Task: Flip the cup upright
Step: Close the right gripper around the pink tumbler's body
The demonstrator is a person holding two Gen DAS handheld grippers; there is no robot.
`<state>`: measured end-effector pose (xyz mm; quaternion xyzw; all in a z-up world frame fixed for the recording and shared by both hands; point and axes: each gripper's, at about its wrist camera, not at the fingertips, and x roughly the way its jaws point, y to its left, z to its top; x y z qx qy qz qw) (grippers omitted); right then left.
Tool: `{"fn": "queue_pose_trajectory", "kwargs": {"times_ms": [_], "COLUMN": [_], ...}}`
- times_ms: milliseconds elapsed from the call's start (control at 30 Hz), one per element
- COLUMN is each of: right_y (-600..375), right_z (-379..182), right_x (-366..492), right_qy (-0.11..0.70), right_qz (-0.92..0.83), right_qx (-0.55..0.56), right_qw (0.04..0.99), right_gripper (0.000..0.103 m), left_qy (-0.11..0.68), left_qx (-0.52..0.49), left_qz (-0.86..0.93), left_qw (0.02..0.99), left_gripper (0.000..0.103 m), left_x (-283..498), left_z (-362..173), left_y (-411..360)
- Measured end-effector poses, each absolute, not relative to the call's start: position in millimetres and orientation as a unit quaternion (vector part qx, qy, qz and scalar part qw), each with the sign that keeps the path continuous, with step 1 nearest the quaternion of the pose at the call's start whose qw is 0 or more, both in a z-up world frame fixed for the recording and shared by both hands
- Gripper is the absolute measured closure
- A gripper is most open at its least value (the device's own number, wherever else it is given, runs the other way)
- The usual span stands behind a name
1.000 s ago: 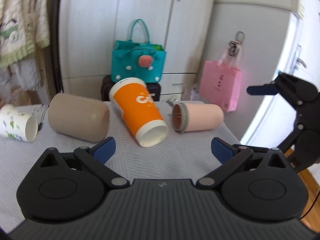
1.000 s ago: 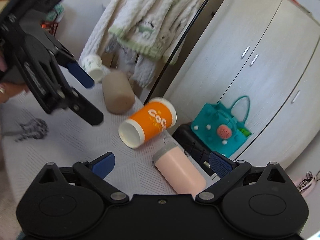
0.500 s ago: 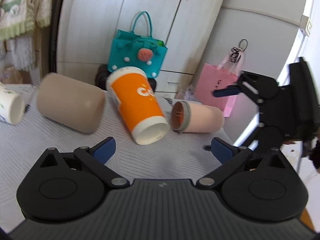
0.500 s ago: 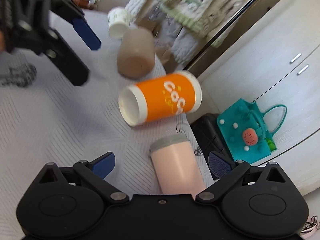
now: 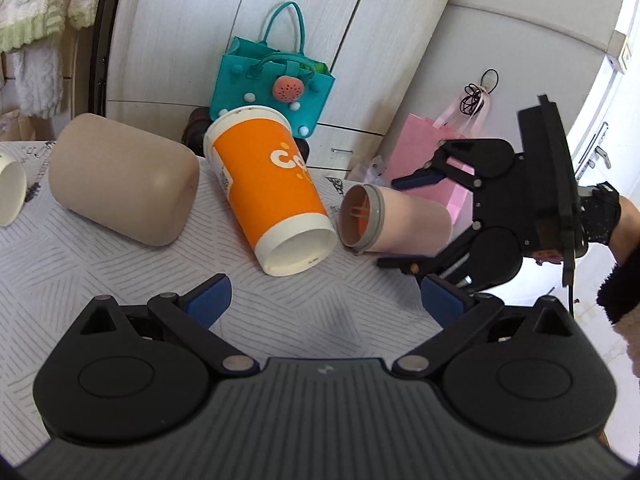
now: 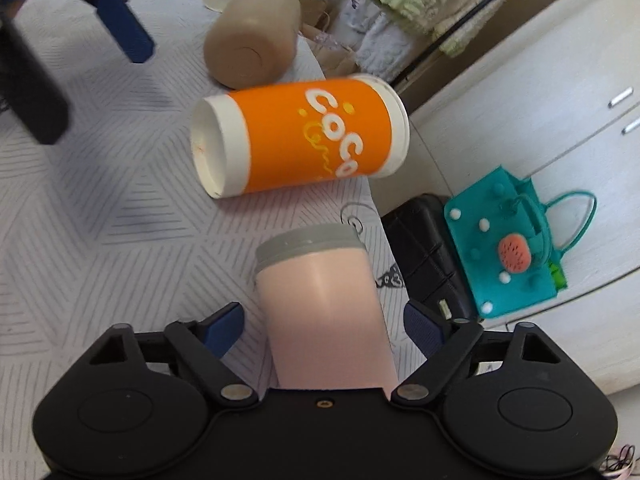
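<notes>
A pink cup (image 6: 324,304) with a grey rim lies on its side on the table (image 6: 100,260), mouth pointing away from me. My right gripper (image 6: 322,326) is open, its fingers on either side of the cup's body, apart from it. In the left wrist view the pink cup (image 5: 400,220) lies at the right with the right gripper (image 5: 404,220) around its far end. My left gripper (image 5: 326,300) is open and empty above the table, short of the cups.
An orange paper cup (image 5: 272,192), a beige cup (image 5: 120,178) and a small white printed cup (image 5: 8,192) also lie on their sides. A teal bag (image 5: 276,88), a pink bag (image 5: 432,148) and cupboards stand beyond the table's far edge.
My right gripper has moved in over the table's right end and now straddles the pink cup. My left gripper has shifted slightly and stays open.
</notes>
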<state>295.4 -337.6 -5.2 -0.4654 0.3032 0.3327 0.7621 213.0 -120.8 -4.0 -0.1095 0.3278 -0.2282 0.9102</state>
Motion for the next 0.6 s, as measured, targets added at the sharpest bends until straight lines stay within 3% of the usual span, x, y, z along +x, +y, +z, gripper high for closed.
{"fn": "queue_pose_trajectory", "kwargs": {"times_ms": [600], "right_y": [-330.8], "right_z": [24.6], "right_x": [256.0], "right_qy": [0.331], "right_qz": [0.248], "right_qx": [-0.325], "right_qw": [0.851], "right_gripper": [0.032], "left_qy": [0.338], "left_qx": [-0.151], "left_qz": [-0.249], "left_qw": [0.895], "left_gripper": [0.001], "left_x": [188.7], "left_z": [-17.5], "left_y": [-96.2]}}
